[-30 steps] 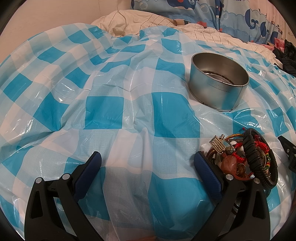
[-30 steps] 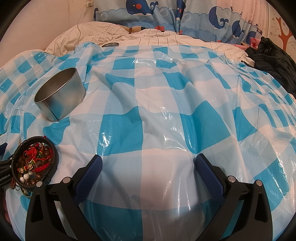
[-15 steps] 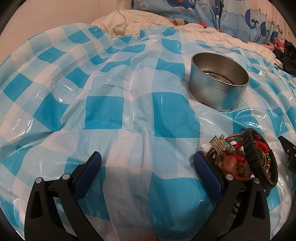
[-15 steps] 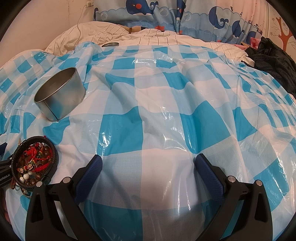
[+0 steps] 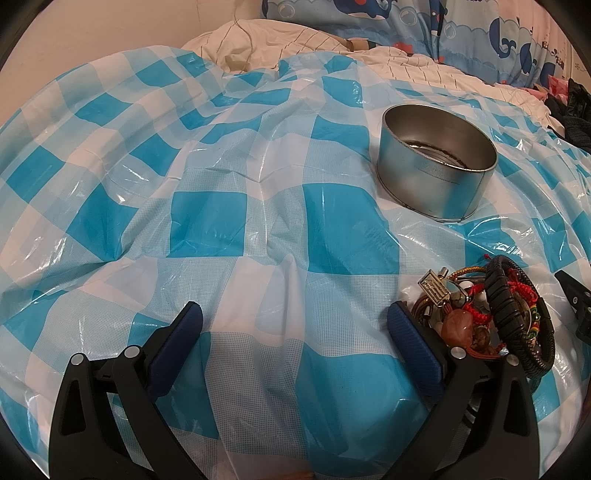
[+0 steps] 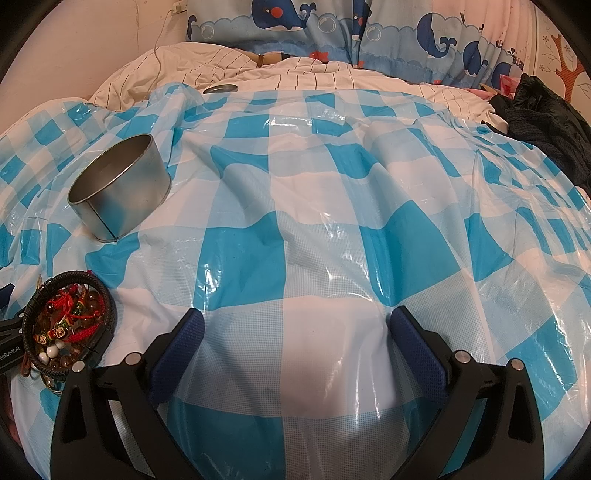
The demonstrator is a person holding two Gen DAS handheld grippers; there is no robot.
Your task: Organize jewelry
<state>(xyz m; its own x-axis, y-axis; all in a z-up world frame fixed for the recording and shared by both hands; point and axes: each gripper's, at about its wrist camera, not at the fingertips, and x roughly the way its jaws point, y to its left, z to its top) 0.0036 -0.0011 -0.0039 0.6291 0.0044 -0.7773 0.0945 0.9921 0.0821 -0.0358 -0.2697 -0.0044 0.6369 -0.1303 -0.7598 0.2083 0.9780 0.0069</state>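
A pile of jewelry (image 5: 491, 317) lies on the blue-and-white checked plastic sheet (image 5: 240, 221): a black braided bracelet, red cords, beads, an orange stone and a metal clasp. It also shows in the right wrist view (image 6: 68, 325) at the lower left. A round metal tin (image 5: 436, 162) stands open behind the pile, and shows in the right wrist view (image 6: 120, 186). My left gripper (image 5: 295, 317) is open and empty, its right finger just beside the pile. My right gripper (image 6: 295, 321) is open and empty, to the right of the pile.
The sheet covers a soft, wrinkled bed. A striped cream quilt (image 6: 295, 74) and whale-print bedding (image 6: 332, 29) lie at the back. Dark clothing (image 6: 546, 122) sits at the far right. A small metal lid (image 6: 221, 88) lies on the quilt.
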